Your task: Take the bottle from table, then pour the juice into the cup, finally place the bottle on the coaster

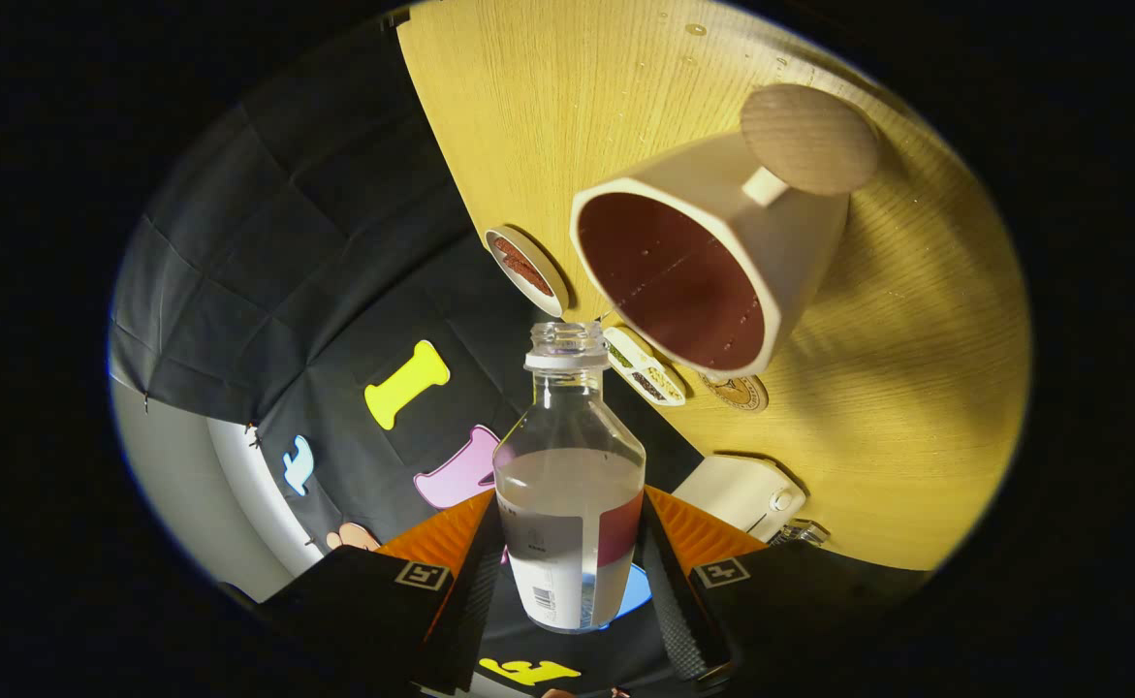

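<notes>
Bottle point(569, 485) sits between the fingers of the tool point(567, 572), both fingers pressing its labelled sides, so the tool is clamped on it. Cap off, neck open. Clear liquid fills roughly the lower half, its surface lying across the bottle at shoulder height. The whole view is rolled, so the table point(916, 388) runs up and away at a steep slant past the bottle's neck.

Cup point(703, 271) stands on the table just beyond the bottle's mouth and a little to one side, pale outside, dark red inside; whether that red is juice or the cup's lining I cannot tell. A round wooden disc point(809, 139), likely the coaster, lies behind the cup, touching or overlapped by its handle. Two small dishes point(526, 269) lie near the cup's rim, one close beside the bottle's mouth. A white device point(741, 492) rests on the table near the bottle's shoulder.

Judged step: pouring. The mouth is near the cup rim but no stream shows. Next move calls for bringing the mouth over the cup opening and tipping further, slowly, to avoid spilling on the table.
</notes>
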Available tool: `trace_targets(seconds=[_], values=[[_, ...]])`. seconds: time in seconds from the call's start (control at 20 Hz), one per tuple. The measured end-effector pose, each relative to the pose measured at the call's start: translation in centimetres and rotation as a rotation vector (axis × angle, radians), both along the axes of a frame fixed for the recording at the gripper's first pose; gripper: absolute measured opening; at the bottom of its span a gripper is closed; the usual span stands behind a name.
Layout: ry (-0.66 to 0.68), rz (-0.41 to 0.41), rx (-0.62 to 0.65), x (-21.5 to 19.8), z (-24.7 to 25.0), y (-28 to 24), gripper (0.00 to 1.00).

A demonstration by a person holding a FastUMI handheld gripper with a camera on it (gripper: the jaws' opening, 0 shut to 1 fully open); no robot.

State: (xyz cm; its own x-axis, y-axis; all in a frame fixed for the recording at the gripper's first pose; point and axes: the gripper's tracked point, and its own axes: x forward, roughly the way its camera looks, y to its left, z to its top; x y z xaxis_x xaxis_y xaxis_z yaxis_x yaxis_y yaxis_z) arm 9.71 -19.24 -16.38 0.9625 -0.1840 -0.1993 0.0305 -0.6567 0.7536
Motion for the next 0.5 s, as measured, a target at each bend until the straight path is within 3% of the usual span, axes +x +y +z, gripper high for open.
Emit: trace_targets(seconds=[0.5], values=[[-0.029,-0.003,0.029,-1.0,1.2,0.6,0.76]])
